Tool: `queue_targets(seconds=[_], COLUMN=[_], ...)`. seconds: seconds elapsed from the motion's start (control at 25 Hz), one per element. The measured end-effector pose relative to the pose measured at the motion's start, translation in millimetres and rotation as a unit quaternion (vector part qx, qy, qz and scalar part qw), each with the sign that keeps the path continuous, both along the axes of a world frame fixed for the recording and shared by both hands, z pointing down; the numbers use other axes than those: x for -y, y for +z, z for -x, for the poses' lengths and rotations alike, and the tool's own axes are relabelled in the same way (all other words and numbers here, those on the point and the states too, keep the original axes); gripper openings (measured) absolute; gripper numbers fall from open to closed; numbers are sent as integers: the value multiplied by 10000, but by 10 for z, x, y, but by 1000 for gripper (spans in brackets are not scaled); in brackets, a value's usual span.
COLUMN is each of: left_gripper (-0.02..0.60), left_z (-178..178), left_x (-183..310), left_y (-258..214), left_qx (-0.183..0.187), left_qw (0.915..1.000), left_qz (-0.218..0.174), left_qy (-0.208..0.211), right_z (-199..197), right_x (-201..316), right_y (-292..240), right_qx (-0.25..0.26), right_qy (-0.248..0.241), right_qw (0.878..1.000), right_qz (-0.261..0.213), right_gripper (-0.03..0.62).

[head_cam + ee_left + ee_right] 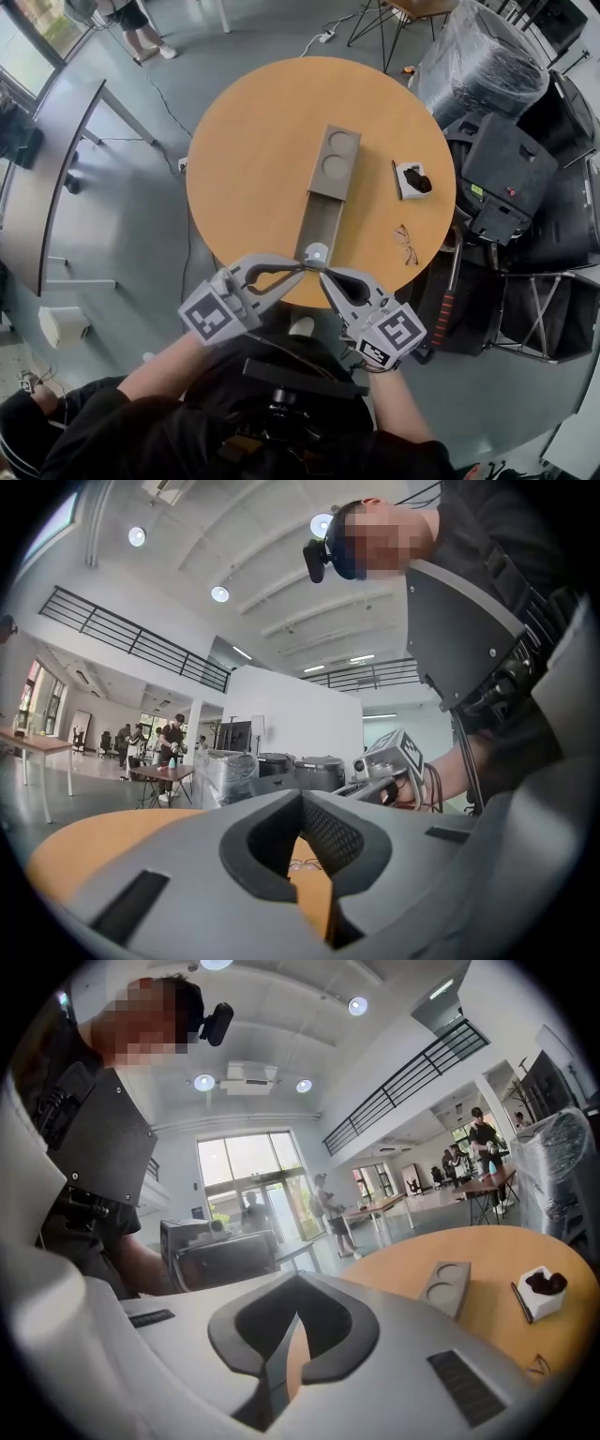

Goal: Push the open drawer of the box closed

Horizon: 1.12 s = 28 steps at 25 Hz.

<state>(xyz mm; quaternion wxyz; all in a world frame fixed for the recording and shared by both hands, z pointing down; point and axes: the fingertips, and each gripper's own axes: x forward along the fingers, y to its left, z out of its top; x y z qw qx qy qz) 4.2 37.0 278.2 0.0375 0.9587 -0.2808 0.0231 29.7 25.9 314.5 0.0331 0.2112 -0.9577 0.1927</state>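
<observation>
**Drawer out, both grippers shut at its front**

Grey box (335, 161) near the middle of the round wooden table (244, 141), with 2 round recesses in its top. Drawer (319, 220) pulled well out toward the near table edge, a pale round knob (316, 251) at its front end. Left gripper (296, 268) and right gripper (327, 274) held low at that edge, tips angled inward toward each other just short of the knob; contact with it not clear from overhead. Left fingers (187, 874) together at the tips, nothing between them, only tabletop showing through the opening behind. Right fingers (394, 1363) likewise pressed together and empty. Right of the box and well apart from it, a small white block (411, 178) with a dark thing on top. Nearer the table edge, 1 pair of glasses (406, 244).
</observation>
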Motion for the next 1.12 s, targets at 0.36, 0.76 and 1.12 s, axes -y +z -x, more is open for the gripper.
queue_targets(seconds=[0.36,0.76,1.12], left_gripper=[31,31,31], left_z=[166,174,108], left_x=[386,577,663], left_y=[911,1854,2474], left_qx=[206,66,161], left_qw=[9997,9991,9979], left_qz=[119,401,627], left_qy=[-30,-70,-70], right_z=[138,207,186], right_x=[330,383,354], right_y=[1092,2316,3011], right_qx=[6,-188,-147], right_qy=[348,568,770], right_qw=[9951,9816,9629], right_qz=[923,1813,2580], right_gripper=[11,11,11])
